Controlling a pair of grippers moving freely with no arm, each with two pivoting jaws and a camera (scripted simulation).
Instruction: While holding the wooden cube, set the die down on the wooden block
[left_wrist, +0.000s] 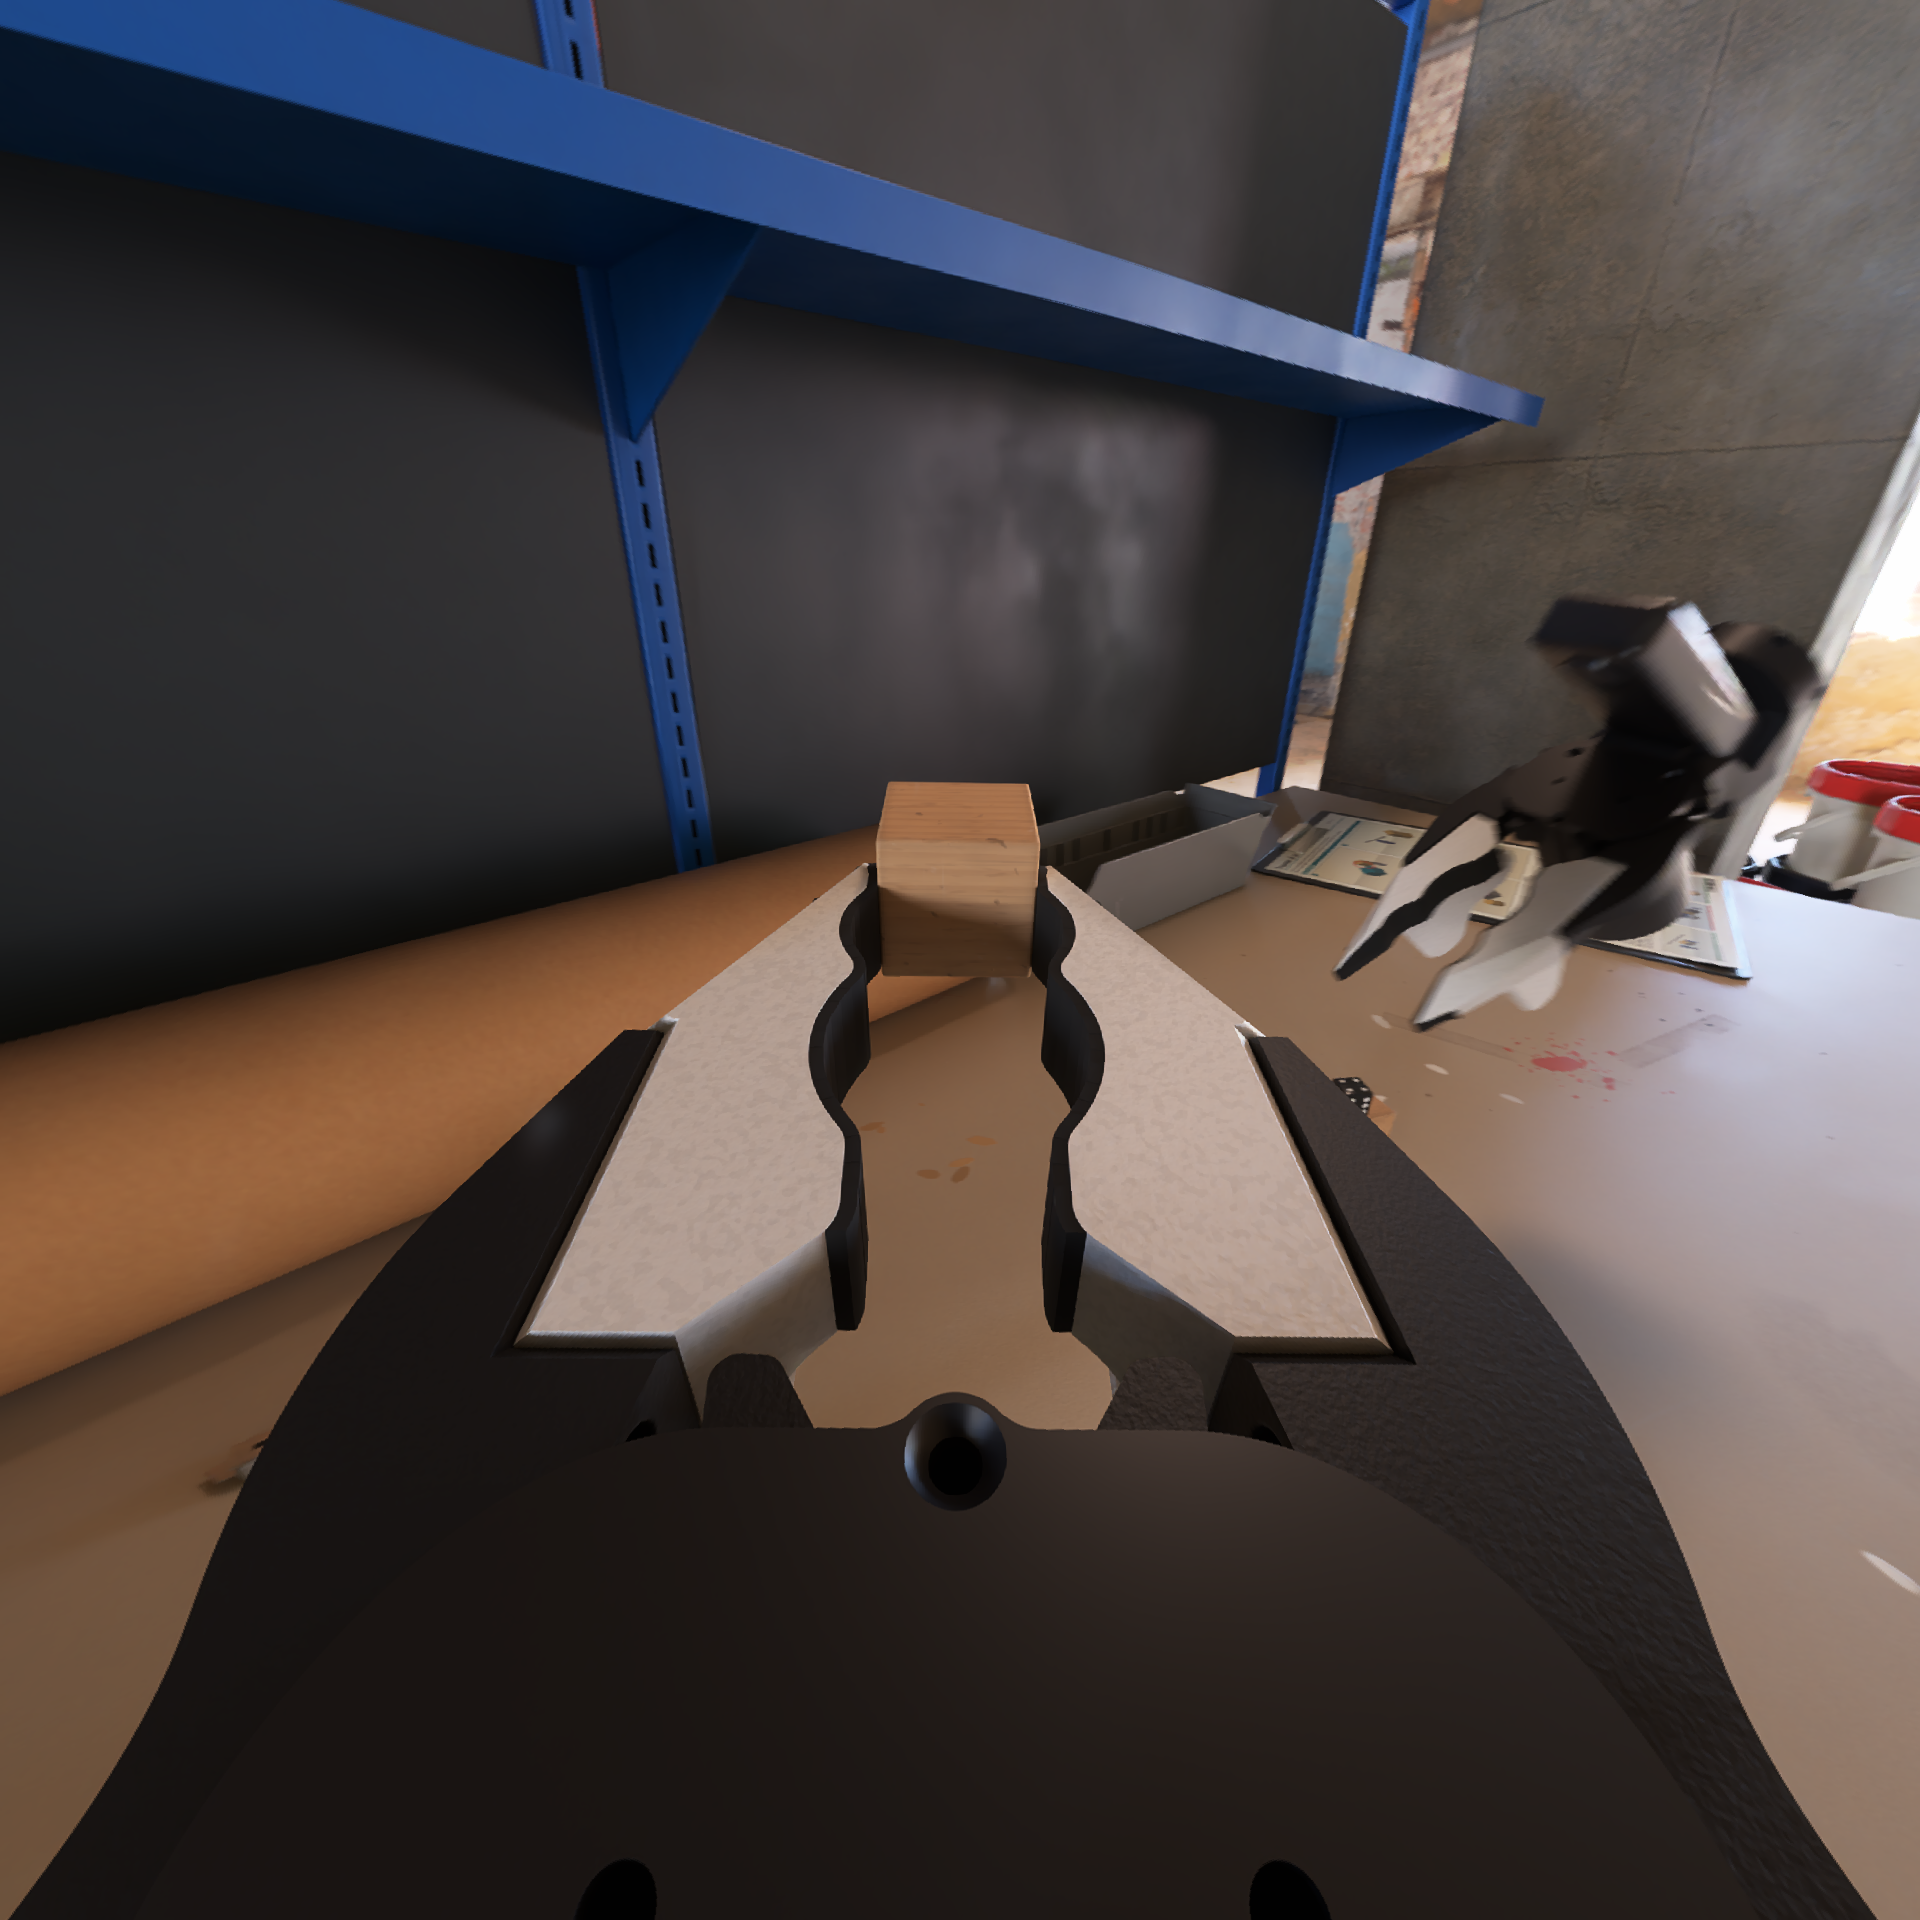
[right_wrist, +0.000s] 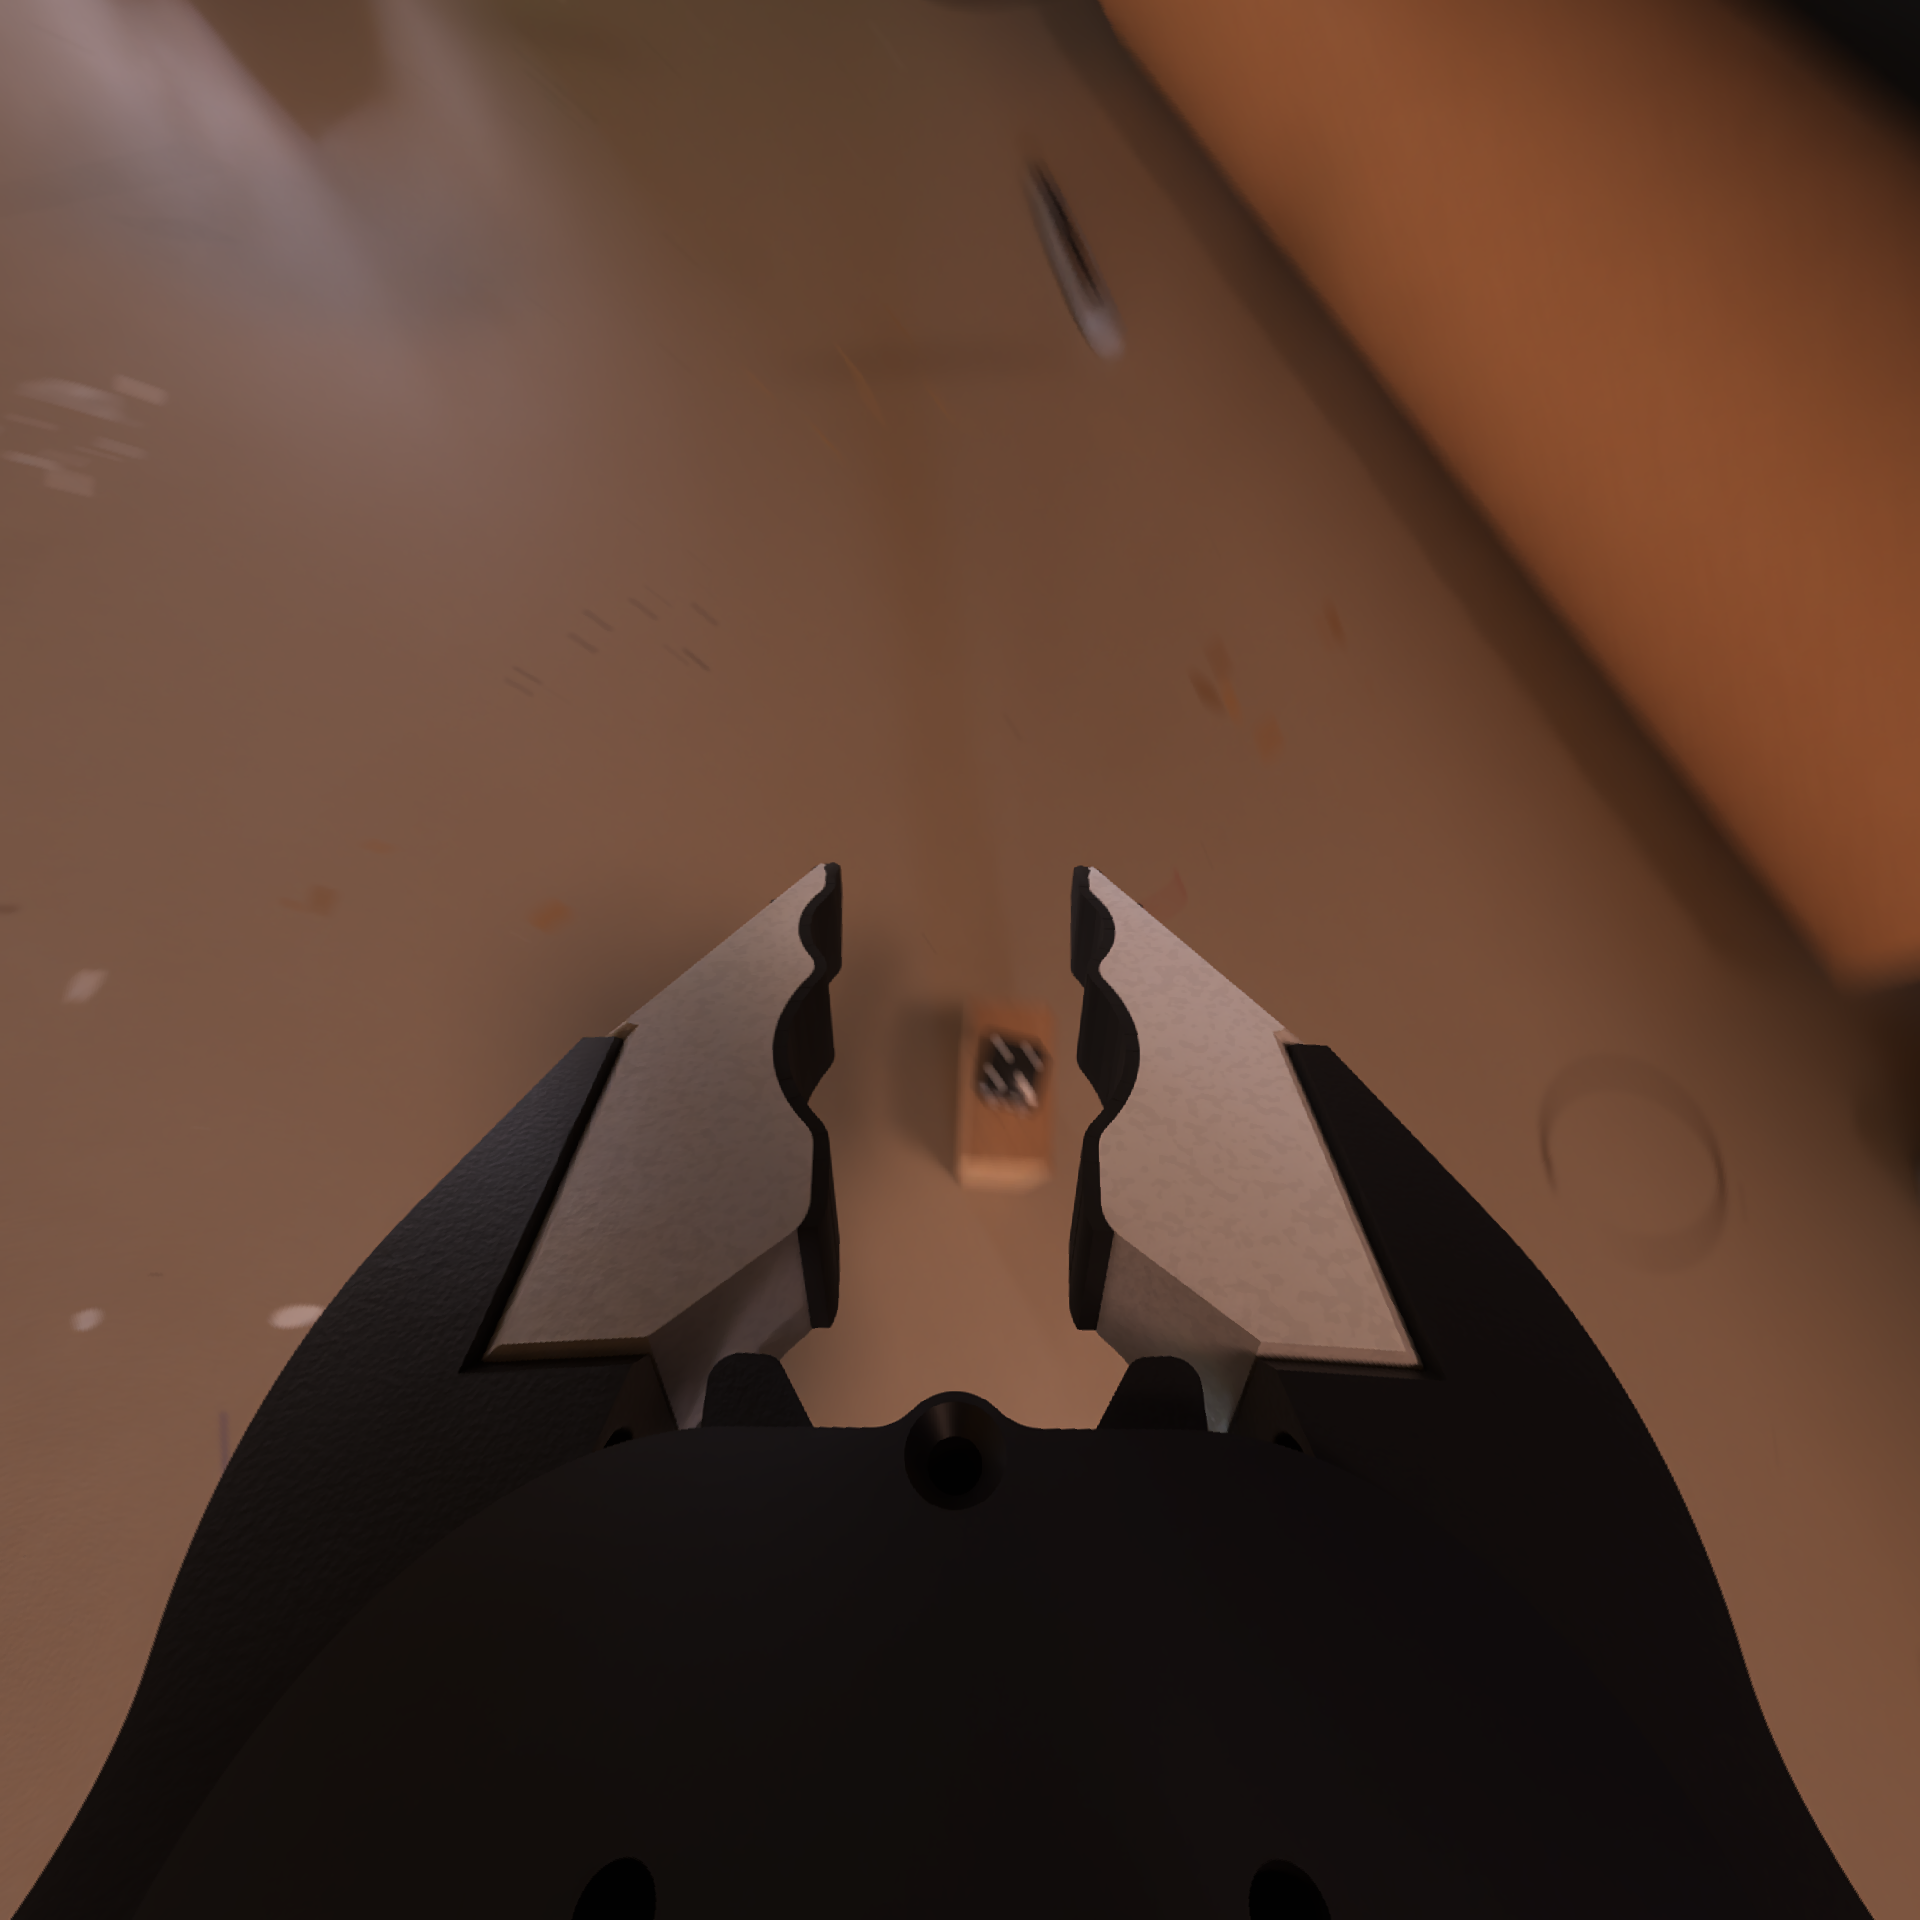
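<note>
My left gripper (left_wrist: 956, 883) is shut on the light wooden cube (left_wrist: 956, 914) and holds it at its fingertips above the table. The dark die (right_wrist: 1006, 1068) with pale pips sits on top of the small wooden block (right_wrist: 1000, 1158) on the table. My right gripper (right_wrist: 956, 873) is open and empty, well above them and looking down; they show between its fingers, blurred. In the left wrist view the right gripper (left_wrist: 1382, 997) hovers open at the right, and the die (left_wrist: 1354, 1091) peeks out beside my left gripper's right finger.
A thick orange-brown roll (left_wrist: 416, 1039) lies along the back under a blue shelf (left_wrist: 935, 270). A grey tray (left_wrist: 1164, 862), printed sheets (left_wrist: 1340, 847) and red-lidded jars (left_wrist: 1870, 821) stand at the back right. A small metal ring (right_wrist: 1075, 260) lies near the roll (right_wrist: 1558, 416).
</note>
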